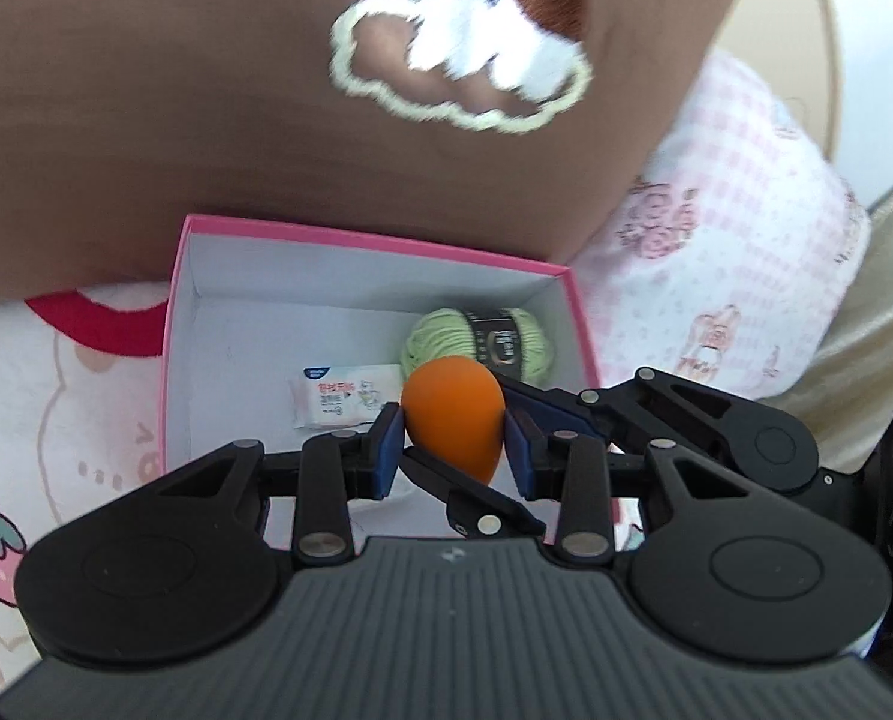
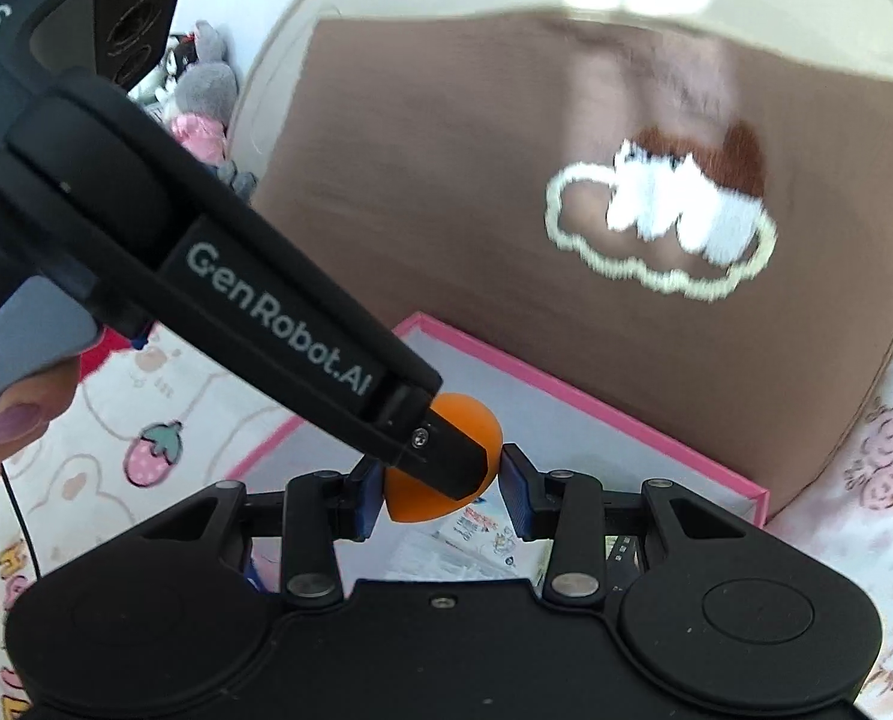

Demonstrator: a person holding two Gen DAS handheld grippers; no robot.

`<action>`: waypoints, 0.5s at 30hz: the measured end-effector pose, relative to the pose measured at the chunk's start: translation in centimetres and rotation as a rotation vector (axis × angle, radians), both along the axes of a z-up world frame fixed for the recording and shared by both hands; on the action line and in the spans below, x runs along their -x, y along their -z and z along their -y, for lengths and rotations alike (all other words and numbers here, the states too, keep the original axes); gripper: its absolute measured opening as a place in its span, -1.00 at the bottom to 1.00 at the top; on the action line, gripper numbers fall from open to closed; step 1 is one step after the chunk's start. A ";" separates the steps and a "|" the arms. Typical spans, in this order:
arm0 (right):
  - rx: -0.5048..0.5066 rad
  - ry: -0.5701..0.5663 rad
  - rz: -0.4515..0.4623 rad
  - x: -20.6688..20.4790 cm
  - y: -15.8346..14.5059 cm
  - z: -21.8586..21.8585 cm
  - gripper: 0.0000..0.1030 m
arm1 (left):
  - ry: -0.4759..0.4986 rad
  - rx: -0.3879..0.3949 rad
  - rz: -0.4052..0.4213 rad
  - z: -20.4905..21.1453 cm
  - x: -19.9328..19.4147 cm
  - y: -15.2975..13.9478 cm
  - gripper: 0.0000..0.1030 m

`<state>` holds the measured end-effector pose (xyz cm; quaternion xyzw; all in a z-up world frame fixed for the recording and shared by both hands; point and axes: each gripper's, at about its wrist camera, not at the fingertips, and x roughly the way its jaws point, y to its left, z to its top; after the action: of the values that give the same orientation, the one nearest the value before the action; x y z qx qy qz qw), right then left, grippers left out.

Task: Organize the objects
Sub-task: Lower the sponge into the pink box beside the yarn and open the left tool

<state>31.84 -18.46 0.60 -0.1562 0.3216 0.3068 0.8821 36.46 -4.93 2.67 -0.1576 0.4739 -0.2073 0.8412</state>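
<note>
Both tongs meet on one orange egg-shaped sponge (image 1: pixel 452 414): left tongs (image 1: pixel 453 447) clamp it between blue pads; right tongs (image 2: pixel 443 483) also close round it, contact unclear. Pink box (image 1: pixel 362 243) sits just beyond/below w/ green yarn (image 1: pixel 476 342) & white packet (image 1: pixel 344 399) inside.

Brown cushion with embroidered cloud motif (image 1: pixel 458 66) smeared by blur, white wet-wipe packet (image 2: pixel 482 531) mostly hidden behind orange egg-shaped sponge (image 2: pixel 446 480), green yarn ball (image 1: pixel 476 339) partly covered.
</note>
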 end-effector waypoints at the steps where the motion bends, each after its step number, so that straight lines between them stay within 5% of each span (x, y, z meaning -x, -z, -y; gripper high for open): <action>1: 0.001 0.006 -0.007 -0.6 0.4 0.0 -0.13 | 0.001 -0.008 0.003 0.2 -0.4 0.5 -0.32; 15: -0.039 0.071 -0.149 -7.9 5.3 0.6 -0.14 | -0.100 0.020 -0.020 1.1 -5.9 6.3 -0.32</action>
<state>39.76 -19.06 -4.71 -0.1042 0.3854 0.2925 0.8689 42.37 -6.06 -3.60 -0.1915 0.4718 -0.1678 0.8441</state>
